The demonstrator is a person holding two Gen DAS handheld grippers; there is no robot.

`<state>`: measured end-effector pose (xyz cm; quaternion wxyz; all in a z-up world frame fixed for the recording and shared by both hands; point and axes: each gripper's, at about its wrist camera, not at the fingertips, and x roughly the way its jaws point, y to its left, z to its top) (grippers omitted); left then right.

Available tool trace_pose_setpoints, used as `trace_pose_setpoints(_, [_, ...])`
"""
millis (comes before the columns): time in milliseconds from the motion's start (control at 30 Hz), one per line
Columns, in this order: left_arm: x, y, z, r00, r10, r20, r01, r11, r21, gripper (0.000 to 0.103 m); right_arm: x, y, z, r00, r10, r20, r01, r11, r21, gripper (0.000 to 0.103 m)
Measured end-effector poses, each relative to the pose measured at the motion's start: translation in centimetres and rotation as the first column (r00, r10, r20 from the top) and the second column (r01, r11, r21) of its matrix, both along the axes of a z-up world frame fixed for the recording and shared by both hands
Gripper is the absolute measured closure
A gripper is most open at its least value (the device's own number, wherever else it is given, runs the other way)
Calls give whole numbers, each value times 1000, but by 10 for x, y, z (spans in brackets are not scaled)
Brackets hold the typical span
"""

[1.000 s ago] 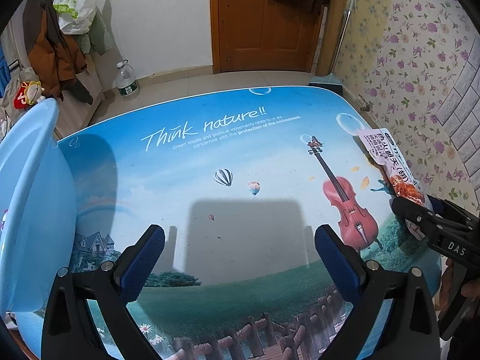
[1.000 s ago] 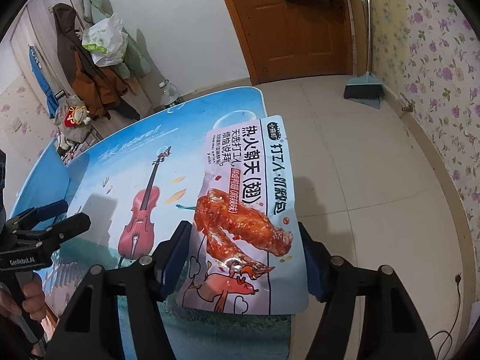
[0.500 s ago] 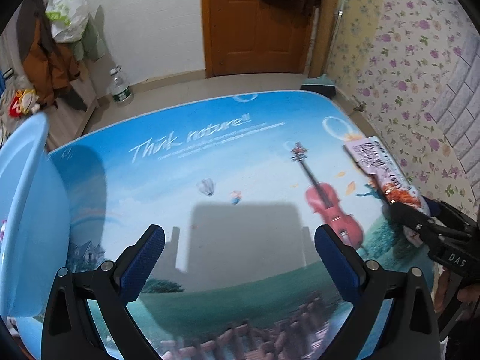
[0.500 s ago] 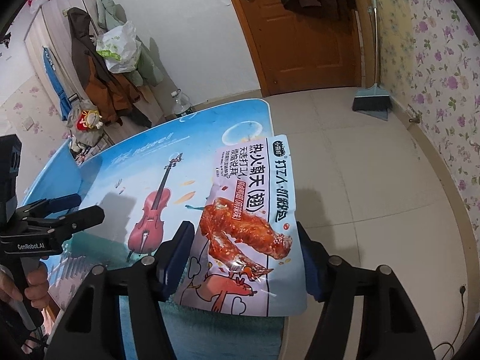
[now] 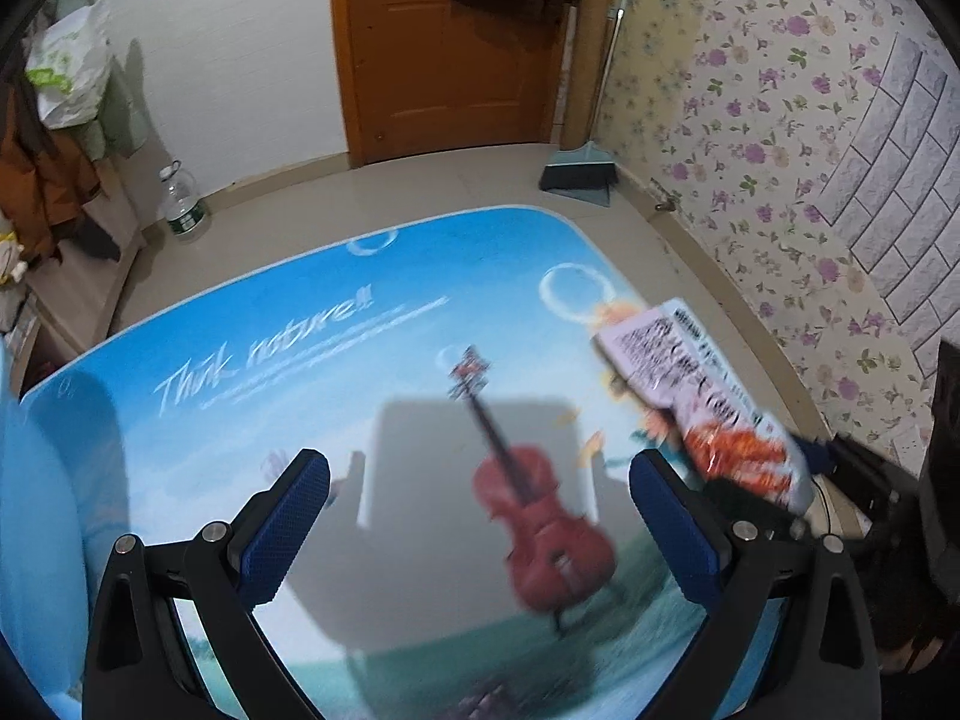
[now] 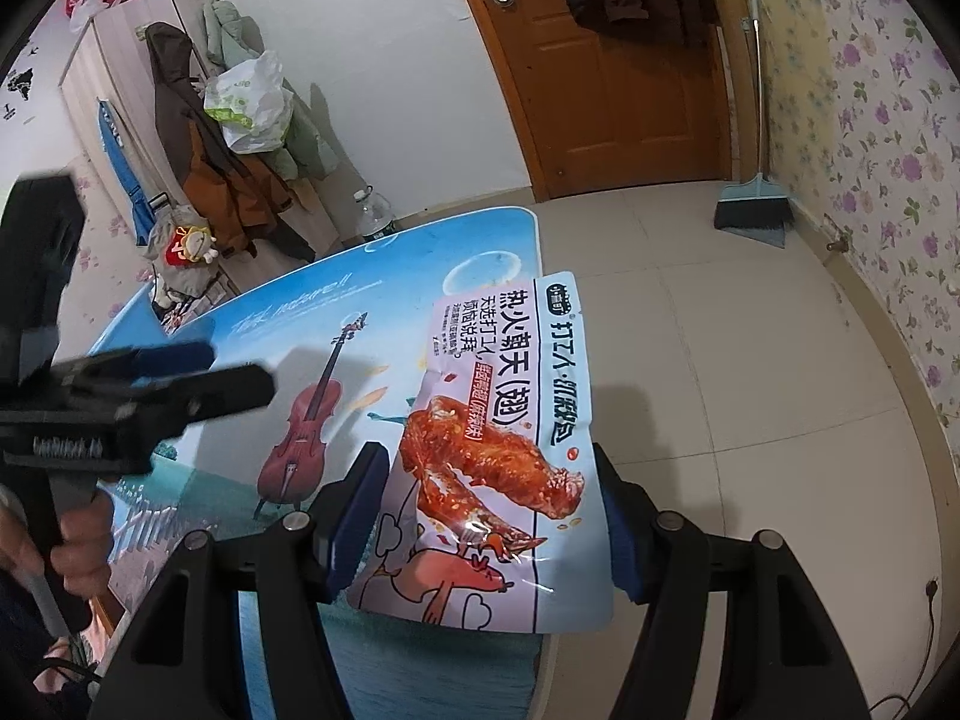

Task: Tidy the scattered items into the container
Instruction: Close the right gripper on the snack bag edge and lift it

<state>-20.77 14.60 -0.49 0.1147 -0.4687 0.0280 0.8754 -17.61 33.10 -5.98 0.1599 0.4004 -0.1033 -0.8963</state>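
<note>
Right gripper (image 6: 486, 510) has its blue pads squeezing the chicken-wing snack packet (image 6: 510, 438), lifted above the table's (image 5: 360, 360) right edge. Left gripper (image 5: 480, 531) hangs over the violin print, fingers spread wide, nothing between them.

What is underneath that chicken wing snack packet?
The snack packet lies over the table edge, covering part of its blue printed picture; the right side overhangs the tiled floor. Whatever print lies beneath is hidden.
</note>
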Motion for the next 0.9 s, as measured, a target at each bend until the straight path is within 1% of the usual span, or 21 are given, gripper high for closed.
trace_pose_setpoints(67, [-7,11,1,1000,-18,4,18,1000,6,2,2,2,0,1000,3,-2,-3,1000,-6,37])
trace_pose_setpoints(167, [-14,28,-2,999,-47,14,47,999,-18,2,6,1,-1,1000,8,-4,-8,1000,-10,37])
trace_pose_setpoints(300, [-23,45,-11,996,-74,53,76,997,-28,2,10,0,-2,1000,26,-9,-26,1000,-3,37])
trace_pose_setpoints(533, [-23,54,-19,992,-87,89,90,996,-21,2,14,-3,-2,997,72,-33,-72,997,1,37])
trace_pose_setpoints(600, [-24,52,-20,991,-87,105,88,996,1,2,16,-3,0,996,80,-47,-80,997,4,37])
trace_pose_setpoints(667, [-25,51,-21,987,-90,134,84,995,50,2,18,-2,1,995,85,-57,-85,996,0,37])
trace_pose_setpoints(733, [-26,51,-22,983,-91,157,78,994,82,2,20,0,2,994,88,-67,-89,996,-14,37])
trace_pose_setpoints(900, [-26,55,-20,979,-102,178,81,990,120,2,23,2,10,991,91,-96,-94,995,-27,37])
